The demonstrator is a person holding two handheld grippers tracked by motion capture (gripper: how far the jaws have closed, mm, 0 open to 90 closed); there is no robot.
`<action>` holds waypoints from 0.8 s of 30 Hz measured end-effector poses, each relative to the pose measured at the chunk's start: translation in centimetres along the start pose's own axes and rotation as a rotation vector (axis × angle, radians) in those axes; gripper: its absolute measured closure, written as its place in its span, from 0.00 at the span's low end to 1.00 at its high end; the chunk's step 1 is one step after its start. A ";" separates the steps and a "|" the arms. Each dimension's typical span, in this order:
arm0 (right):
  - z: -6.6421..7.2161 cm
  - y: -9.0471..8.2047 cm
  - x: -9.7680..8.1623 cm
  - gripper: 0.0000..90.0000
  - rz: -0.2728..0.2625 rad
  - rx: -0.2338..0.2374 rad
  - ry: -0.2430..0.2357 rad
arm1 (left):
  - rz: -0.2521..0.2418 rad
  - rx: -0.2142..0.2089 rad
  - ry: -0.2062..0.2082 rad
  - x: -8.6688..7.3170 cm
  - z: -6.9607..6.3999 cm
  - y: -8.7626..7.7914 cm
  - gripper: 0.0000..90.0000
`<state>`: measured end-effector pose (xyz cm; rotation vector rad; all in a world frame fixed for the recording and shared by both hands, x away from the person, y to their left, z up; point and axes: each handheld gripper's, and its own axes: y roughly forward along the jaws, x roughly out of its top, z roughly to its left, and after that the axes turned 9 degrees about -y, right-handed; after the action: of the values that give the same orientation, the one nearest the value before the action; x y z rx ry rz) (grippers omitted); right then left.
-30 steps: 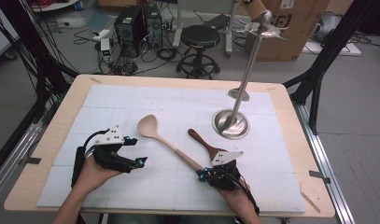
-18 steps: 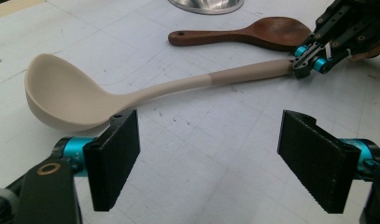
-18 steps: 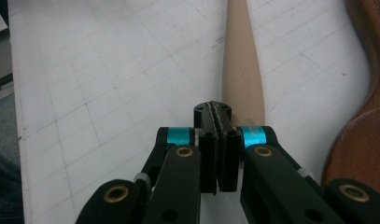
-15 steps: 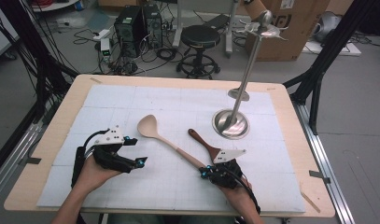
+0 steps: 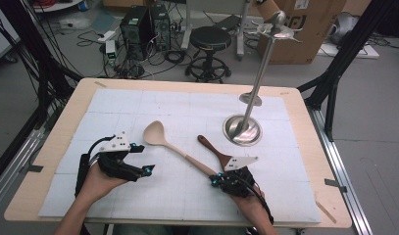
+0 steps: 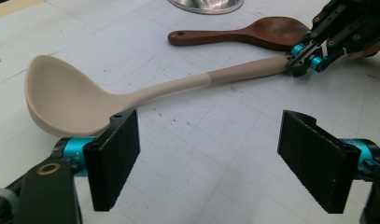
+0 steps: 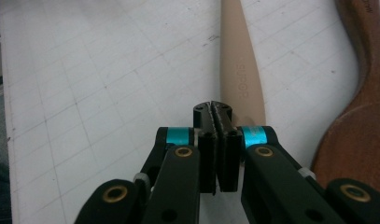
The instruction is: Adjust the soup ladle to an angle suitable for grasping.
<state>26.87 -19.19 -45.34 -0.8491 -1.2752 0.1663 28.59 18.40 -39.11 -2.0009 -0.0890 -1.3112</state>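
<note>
A beige ladle [image 5: 180, 152] lies on the white mat, bowl toward the far left, handle running to the near right. A dark wooden spoon [image 5: 214, 151] lies beside it on the right. My left gripper [image 5: 142, 158] rests on the mat left of the ladle, open, its jaws [image 6: 211, 158] wide with bare mat between them and the ladle bowl [image 6: 61, 98] just beyond. My right gripper [image 7: 218, 112] is shut, its tip at the end of the ladle handle [image 7: 239, 70], nothing visible between its pads; its jaws have just been opening a hair. The wooden spoon [image 7: 365, 116] lies to its right.
A tall metal stand with a round base [image 5: 242, 129] rises at the back right of the mat, a small metal disc [image 5: 250, 99] behind it. The wooden table edge [image 5: 55, 147] frames the mat. A stool and computer gear stand on the floor beyond.
</note>
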 end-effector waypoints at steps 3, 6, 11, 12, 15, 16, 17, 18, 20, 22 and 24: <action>0.2 -0.2 0.1 0.95 -0.022 0.006 -0.001 | -0.003 -0.002 0.000 0.0 0.1 0.0 0.24; 0.5 -0.5 0.5 0.92 -0.047 0.007 -0.002 | -0.006 -0.003 -0.002 0.0 0.1 0.0 0.24; 0.4 -0.8 1.6 0.87 -0.083 0.010 -0.025 | -0.005 0.001 -0.003 0.0 0.1 0.0 0.24; 0.3 -0.8 1.8 0.85 -0.080 0.013 -0.021 | -0.006 0.002 -0.002 0.0 0.1 0.0 0.24; -0.3 -0.6 2.2 0.80 -0.066 0.002 -0.030 | -0.003 0.003 0.002 0.0 0.0 0.0 0.24; -0.4 -0.5 2.3 0.78 -0.064 0.003 -0.025 | -0.003 0.003 0.001 0.0 0.0 0.0 0.24; -0.6 -0.4 2.4 0.76 -0.060 -0.002 -0.025 | -0.005 0.003 -0.001 0.0 0.0 0.1 0.24; -0.8 -0.2 2.4 0.75 -0.054 -0.005 -0.022 | -0.005 0.003 -0.001 0.0 0.0 0.1 0.24; -1.2 0.2 2.5 0.72 -0.046 -0.011 -0.020 | -0.002 0.003 0.002 0.0 0.0 0.0 0.24; -1.4 0.6 2.5 0.69 -0.033 -0.018 -0.023 | -0.002 0.004 0.002 0.0 0.0 0.0 0.24; -1.7 1.0 2.6 0.68 -0.025 -0.021 -0.023 | -0.003 0.003 0.002 0.0 0.1 0.0 0.24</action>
<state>29.51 -17.86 -44.06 -0.8510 -1.3107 0.1438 28.64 18.43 -39.12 -1.9973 -0.0934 -1.3140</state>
